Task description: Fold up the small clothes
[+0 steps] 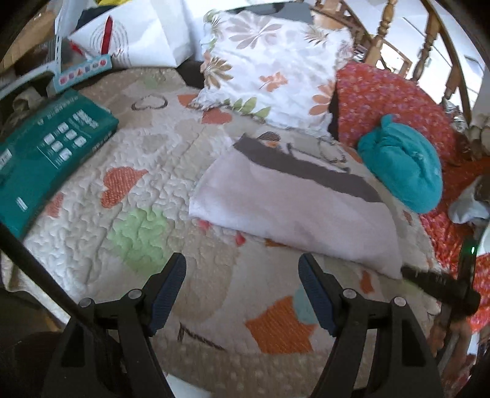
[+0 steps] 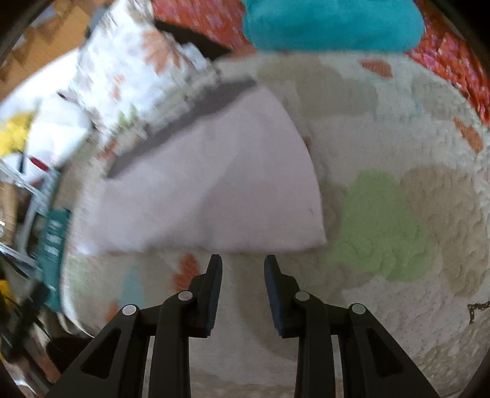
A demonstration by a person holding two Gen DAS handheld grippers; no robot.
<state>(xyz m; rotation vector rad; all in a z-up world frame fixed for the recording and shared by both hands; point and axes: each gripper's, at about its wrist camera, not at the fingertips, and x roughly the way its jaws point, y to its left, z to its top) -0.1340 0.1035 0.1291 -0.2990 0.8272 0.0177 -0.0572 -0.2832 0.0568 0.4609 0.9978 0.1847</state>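
Note:
A folded pale pink garment (image 1: 288, 202) with a grey band along its far edge lies flat on the quilted bedspread (image 1: 147, 189). In the right wrist view the same garment (image 2: 214, 189) sits just beyond the fingertips. My left gripper (image 1: 242, 266) hovers open over the quilt, a little short of the garment's near edge, with nothing between its fingers. My right gripper (image 2: 243, 266) is partly open above the quilt (image 2: 398, 214), empty, its tips just short of the garment. A bundled teal cloth (image 1: 404, 171) lies to the garment's right, also seen as teal cloth (image 2: 333, 24).
A floral pillow (image 1: 269, 70) leans behind the garment. A red patterned cover (image 1: 389, 98) lies at the right, with a wooden chair (image 1: 386, 27) behind. A green box (image 1: 46, 153) rests on the quilt's left edge. The other gripper's black body (image 1: 441, 287) shows at right.

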